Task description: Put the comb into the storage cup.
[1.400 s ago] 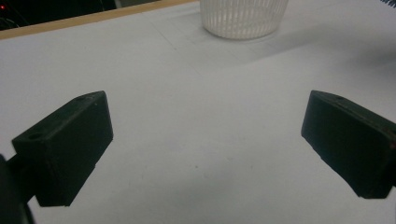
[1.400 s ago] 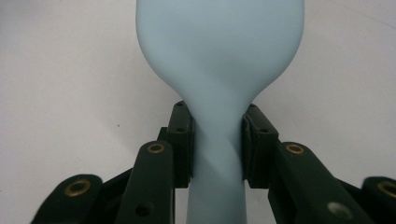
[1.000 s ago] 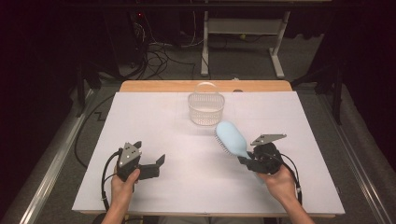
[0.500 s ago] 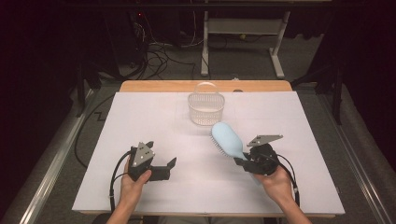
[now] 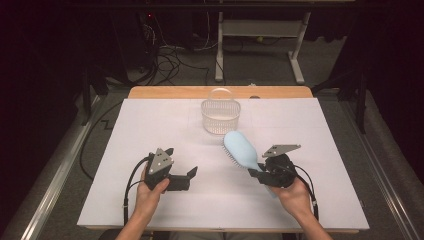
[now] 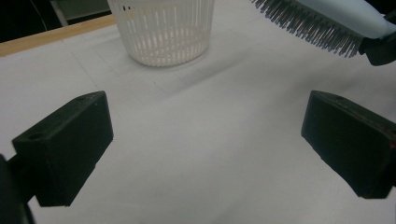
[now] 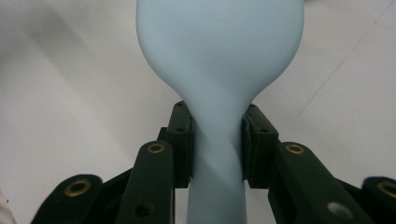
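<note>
The right gripper (image 5: 256,173) is clamped on the neck of the blue hairbrush (image 5: 241,149), whose head hangs above the table just at five o'clock of the white basket (image 5: 219,116). Carry it toward eleven o'clock and tip the head in (bristles face left). The left gripper (image 5: 191,176) rests with jaws apart, holding nothing.

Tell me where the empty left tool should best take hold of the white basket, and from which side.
Probably the basket's arched handle at the top, coming down from above with the left tool. The slatted wall looks wide and round, likely too broad for the open jaws, while the thin handle stands upright and free. Approach from the left; the hairbrush sits to its right.
</note>
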